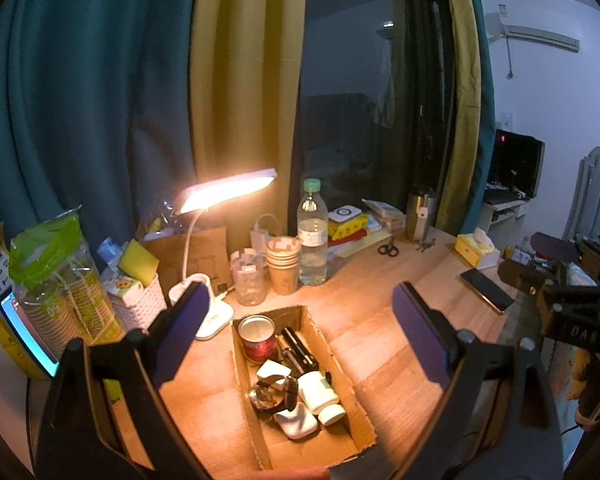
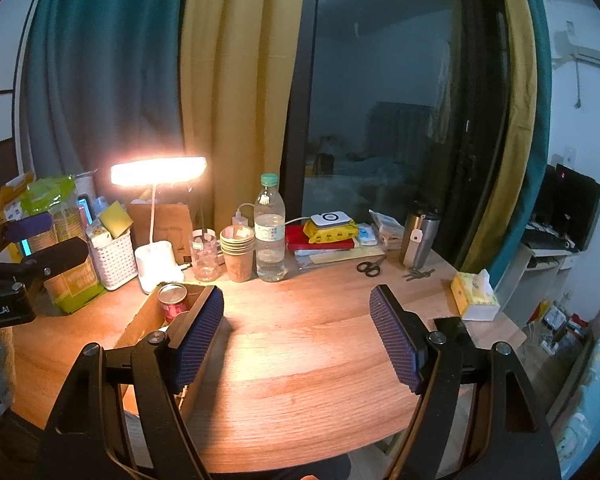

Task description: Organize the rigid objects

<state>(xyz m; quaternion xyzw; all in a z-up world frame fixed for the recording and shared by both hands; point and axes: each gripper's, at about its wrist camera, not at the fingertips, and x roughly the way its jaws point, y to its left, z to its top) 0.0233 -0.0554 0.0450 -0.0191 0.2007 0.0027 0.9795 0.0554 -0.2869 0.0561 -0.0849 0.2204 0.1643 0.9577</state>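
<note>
Left claw (image 1: pixel 296 344): jaws wide apart, gripping nothing, poised above an open cardboard box (image 1: pixel 364 420) on the tabletop (image 1: pixel 372 320). Box contents: a red can (image 1: pixel 257 338) upright at the far end; dark slim items beside it; a white bottle (image 1: pixel 320 396), a wristwatch (image 1: pixel 272 394) and a small white case (image 1: pixel 298 422) lying together at the near end. Right claw (image 2: pixel 296 336): jaws likewise spread, empty, over bare wood to the right of the box. Farther out, along the far edge: a lit desk lamp (image 2: pixel 158 170), a stack of paper cups (image 2: pixel 238 252), a water bottle (image 2: pixel 269 232), scissors (image 2: pixel 369 267), a steel tumbler (image 2: pixel 418 240). A tissue box (image 2: pixel 474 296) sits at the right edge.
</note>
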